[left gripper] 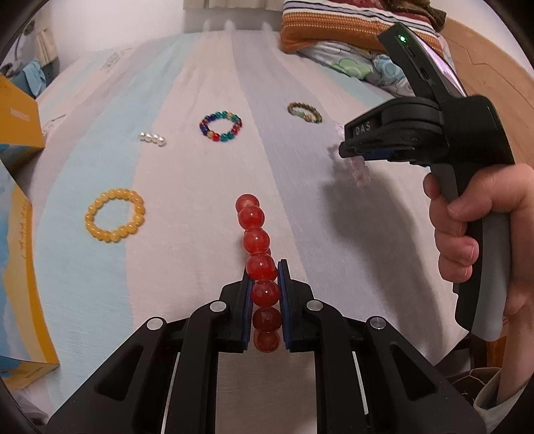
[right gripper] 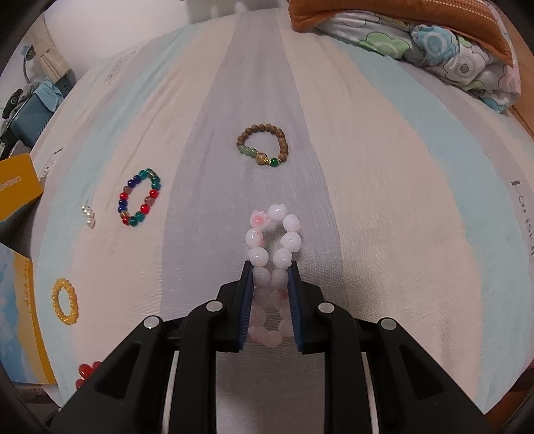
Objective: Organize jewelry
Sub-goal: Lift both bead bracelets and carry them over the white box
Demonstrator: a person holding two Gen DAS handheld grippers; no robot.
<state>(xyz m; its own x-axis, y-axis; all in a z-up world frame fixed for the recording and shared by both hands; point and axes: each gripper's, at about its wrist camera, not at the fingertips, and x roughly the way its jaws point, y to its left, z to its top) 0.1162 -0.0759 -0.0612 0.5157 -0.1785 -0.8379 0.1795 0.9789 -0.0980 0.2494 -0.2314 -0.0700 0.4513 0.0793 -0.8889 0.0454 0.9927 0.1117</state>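
My left gripper (left gripper: 263, 267) is shut on a red bead bracelet (left gripper: 255, 240), held edge-on above the striped bed sheet (left gripper: 187, 187). My right gripper (right gripper: 269, 267) is shut on a pale pink and white bead bracelet (right gripper: 273, 233), squeezed into a narrow loop; it shows blurred in the left wrist view (left gripper: 357, 167), hanging from the right gripper (left gripper: 367, 150). On the sheet lie a yellow bracelet (left gripper: 115, 218), a multicoloured bracelet (left gripper: 221, 127), a brown and green bracelet (left gripper: 304, 112) and a short row of pearl beads (left gripper: 153, 138).
A yellow and blue box (left gripper: 20, 253) stands along the left edge of the bed. Folded quilts and an orange striped blanket (left gripper: 333, 30) lie at the far right. A wooden headboard (left gripper: 494, 73) rises at the right.
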